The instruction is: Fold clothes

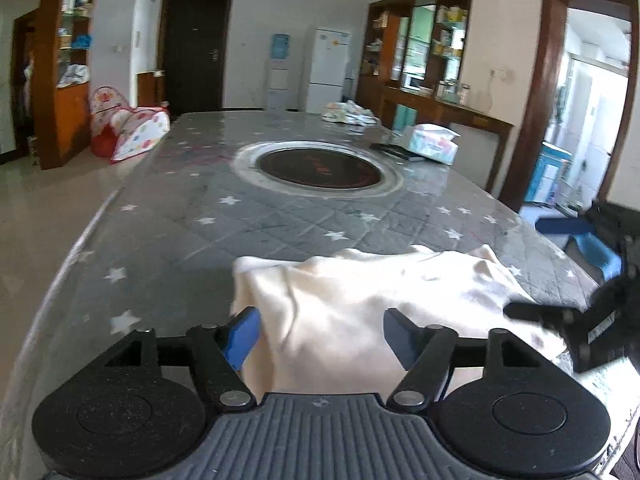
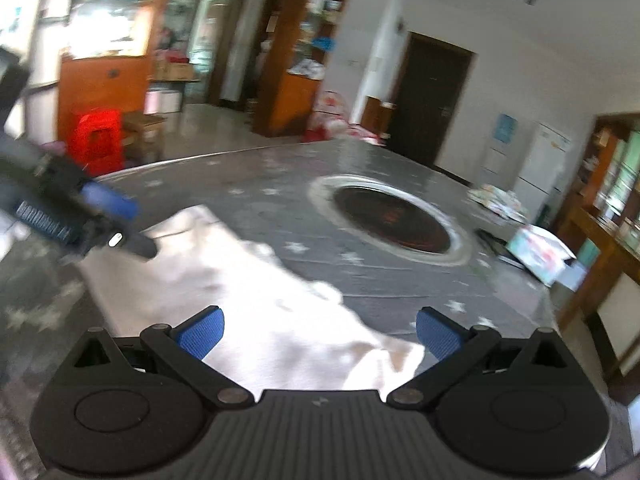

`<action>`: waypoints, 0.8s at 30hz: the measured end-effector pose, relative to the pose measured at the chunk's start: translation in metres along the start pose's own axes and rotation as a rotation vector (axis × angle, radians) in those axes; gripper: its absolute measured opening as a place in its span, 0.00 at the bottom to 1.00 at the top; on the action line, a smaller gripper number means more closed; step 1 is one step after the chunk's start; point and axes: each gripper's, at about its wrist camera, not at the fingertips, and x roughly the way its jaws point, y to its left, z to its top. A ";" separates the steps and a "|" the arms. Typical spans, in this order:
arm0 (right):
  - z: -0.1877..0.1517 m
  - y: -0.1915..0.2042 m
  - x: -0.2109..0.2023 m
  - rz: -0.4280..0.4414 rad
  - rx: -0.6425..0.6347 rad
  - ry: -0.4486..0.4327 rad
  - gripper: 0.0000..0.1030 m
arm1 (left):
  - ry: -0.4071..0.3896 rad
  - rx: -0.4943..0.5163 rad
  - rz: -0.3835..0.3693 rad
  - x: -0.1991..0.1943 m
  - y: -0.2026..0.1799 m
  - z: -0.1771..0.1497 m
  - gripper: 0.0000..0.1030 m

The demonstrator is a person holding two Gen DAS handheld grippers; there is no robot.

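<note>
Now both tongs hang wide apart over the cream shirt (image 1: 360, 304), gripping nothing. Left tongs (image 1: 322, 338) straddle the rumpled cloth at the near edge of the star-patterned table (image 1: 180, 216). Right tongs (image 2: 320, 336) gape over the shirt's other end, cloth spread beneath them. Further up the table sit the round black hotplate (image 1: 320, 168) and a tissue pack (image 1: 434, 142).

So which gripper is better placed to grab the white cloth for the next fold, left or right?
Probably the left. The left gripper is open with a raised fold of the white cloth between its fingers. The right gripper, also open, is above flatter cloth, so it seems harder to pinch.
</note>
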 end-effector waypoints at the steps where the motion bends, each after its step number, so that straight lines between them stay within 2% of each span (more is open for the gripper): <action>1: -0.002 0.004 0.000 0.018 -0.014 0.002 1.00 | 0.003 -0.006 0.009 -0.001 0.000 -0.001 0.72; 3: -0.006 0.012 0.001 0.047 -0.040 0.009 1.00 | 0.010 -0.017 0.026 -0.004 0.001 -0.003 0.77; 10: -0.023 0.022 0.006 0.109 -0.062 0.048 1.00 | 0.034 -0.057 0.085 -0.013 0.002 -0.009 0.84; 24: -0.040 0.016 0.010 0.127 -0.022 0.072 1.00 | 0.088 -0.092 0.132 -0.008 0.000 -0.017 0.92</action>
